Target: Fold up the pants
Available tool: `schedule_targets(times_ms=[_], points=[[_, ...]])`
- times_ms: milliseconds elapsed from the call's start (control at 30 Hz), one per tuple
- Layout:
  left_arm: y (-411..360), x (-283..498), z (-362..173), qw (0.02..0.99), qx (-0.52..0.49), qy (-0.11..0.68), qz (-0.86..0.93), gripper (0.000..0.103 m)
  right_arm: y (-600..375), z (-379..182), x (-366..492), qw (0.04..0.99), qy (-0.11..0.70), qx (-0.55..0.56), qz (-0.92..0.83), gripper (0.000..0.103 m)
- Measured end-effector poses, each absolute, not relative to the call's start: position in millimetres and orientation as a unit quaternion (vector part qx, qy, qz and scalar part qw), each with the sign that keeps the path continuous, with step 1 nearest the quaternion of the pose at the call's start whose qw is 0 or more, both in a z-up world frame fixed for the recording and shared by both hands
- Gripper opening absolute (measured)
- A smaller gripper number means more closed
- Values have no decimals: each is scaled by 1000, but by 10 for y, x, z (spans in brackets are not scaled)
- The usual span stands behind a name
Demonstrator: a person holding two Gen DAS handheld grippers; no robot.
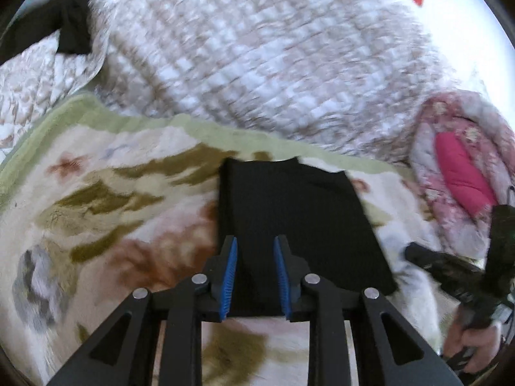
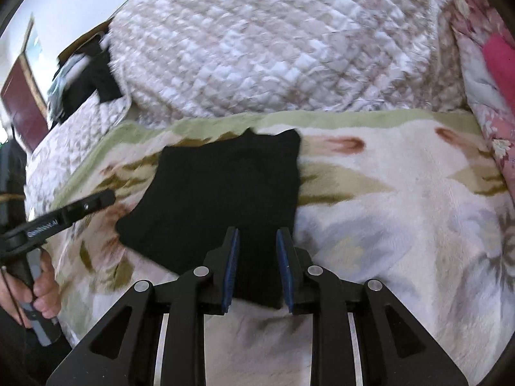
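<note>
The black pants (image 1: 289, 218) lie folded into a compact rectangle at the centre of each view, flat on a floral fleece blanket (image 1: 96, 193) with a green border. Above it bulges a quilted bedspread (image 1: 257, 48). The left gripper (image 1: 256, 276) hangs over the near edge of the pants, its blue pads (image 1: 230, 276) apart and clear of the cloth. The right gripper (image 2: 257, 267) likewise stands apart, holding nothing. A hand (image 2: 42, 289) grips a handle at lower left in the right wrist view.

The left claw (image 1: 255, 276) hangs parted over folded black pants (image 1: 289, 209) on a floral blanket (image 1: 112, 193); nothing gripped.
</note>
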State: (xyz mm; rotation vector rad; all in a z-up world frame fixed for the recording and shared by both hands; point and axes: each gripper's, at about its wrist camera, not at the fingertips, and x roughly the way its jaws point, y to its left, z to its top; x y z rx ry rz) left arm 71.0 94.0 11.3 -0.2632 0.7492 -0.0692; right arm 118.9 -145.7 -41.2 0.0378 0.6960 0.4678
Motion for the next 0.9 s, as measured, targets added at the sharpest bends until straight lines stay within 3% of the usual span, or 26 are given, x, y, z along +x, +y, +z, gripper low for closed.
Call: schedule_targets(times_ms=[233,367,433,600,900], points=[[603,731,-299,910,-80,404,-43,26,-1305,-666,1199,900,375,-21,223,24],[588,598,-128,912,-80,400,-34,26,-1354,-531,1049,904,364,-26,224,24],[566,542,-68,912,-79,400,-29,26,-1361,-494,956,905,359,-26,224,27],[463,314,-59,912,-70,403,-21,29,-1360,-478,679,907,354,-24,229,49],[411,48,-190,910,-60,411,-11,40,-1356,-617,458,903,369,-31,217,50]])
